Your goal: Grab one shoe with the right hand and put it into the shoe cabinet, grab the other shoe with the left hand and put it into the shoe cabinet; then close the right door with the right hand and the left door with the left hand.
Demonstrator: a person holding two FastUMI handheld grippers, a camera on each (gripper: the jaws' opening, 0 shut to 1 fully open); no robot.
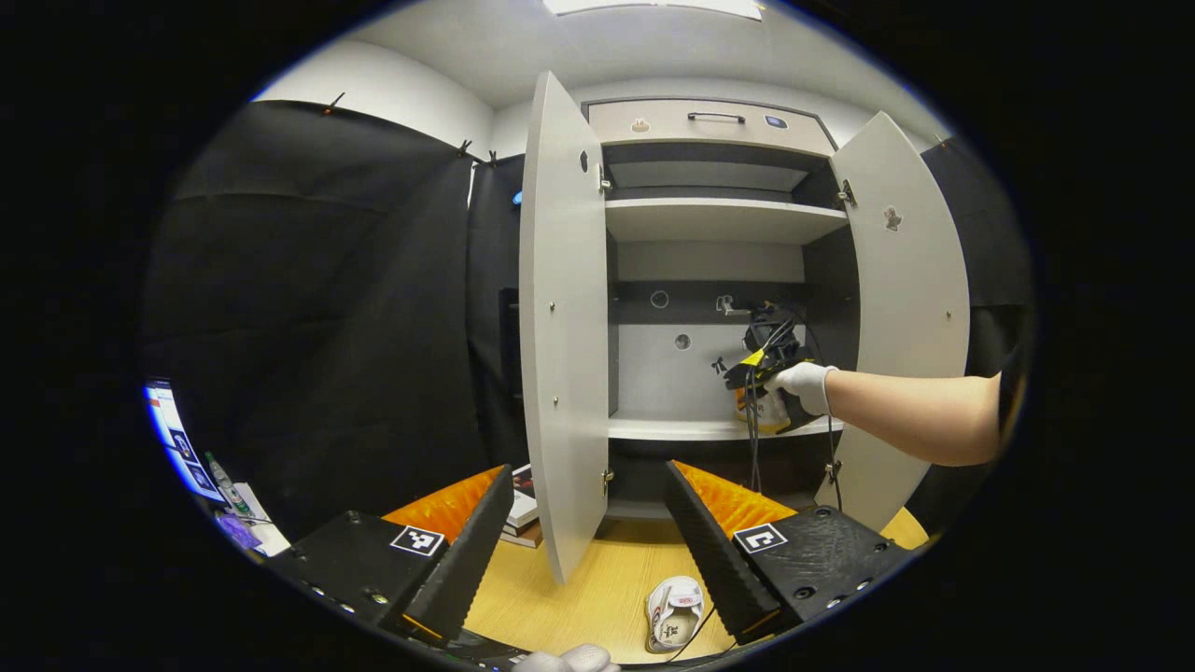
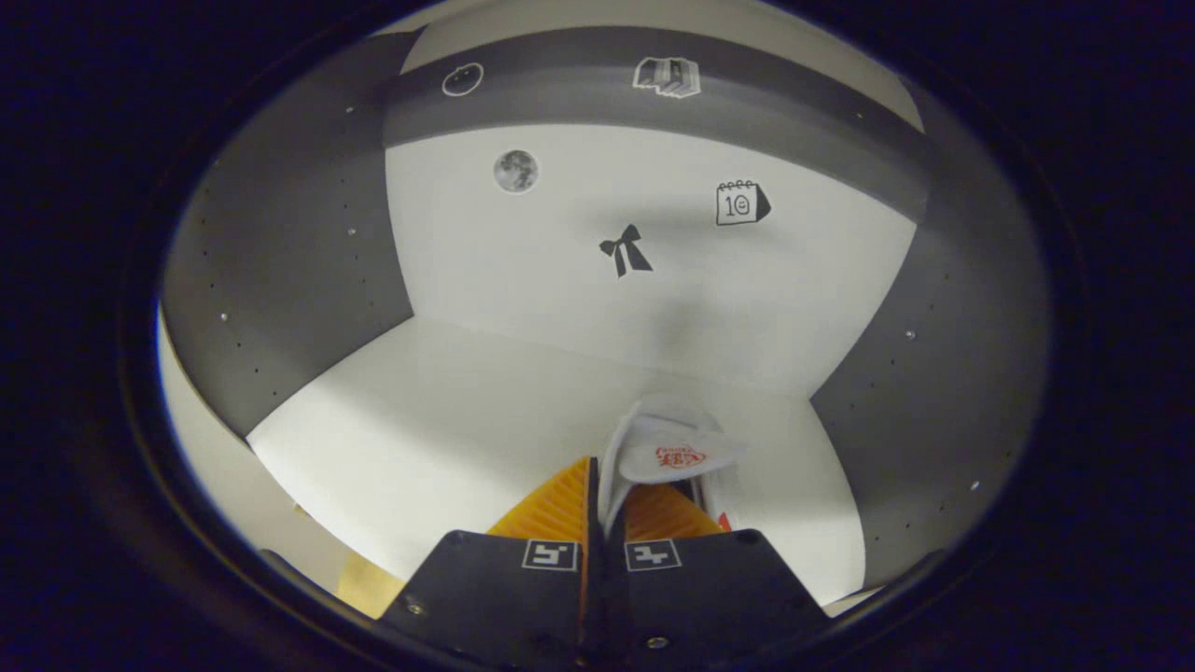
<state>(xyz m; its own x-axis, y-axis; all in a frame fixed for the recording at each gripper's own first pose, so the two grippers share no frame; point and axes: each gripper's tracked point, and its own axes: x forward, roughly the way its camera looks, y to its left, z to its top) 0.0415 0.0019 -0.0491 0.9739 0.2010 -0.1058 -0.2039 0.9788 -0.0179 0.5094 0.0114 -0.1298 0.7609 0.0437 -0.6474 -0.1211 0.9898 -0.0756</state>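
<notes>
Wooden floor [image 1: 597,588] holds one shoe [image 1: 674,611] — cabinet doors [image 1: 563,317] wide open.

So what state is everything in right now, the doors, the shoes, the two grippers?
Left door: wide open.
Right door: wide open.
Shoe in right gripper: pinched by its edge, inside the cabinet above the white shelf.
Other shoe: lying on the wooden floor, ungrasped.
Left gripper: fingers open, empty.
Right gripper: fingers shut on the shoe.
</notes>
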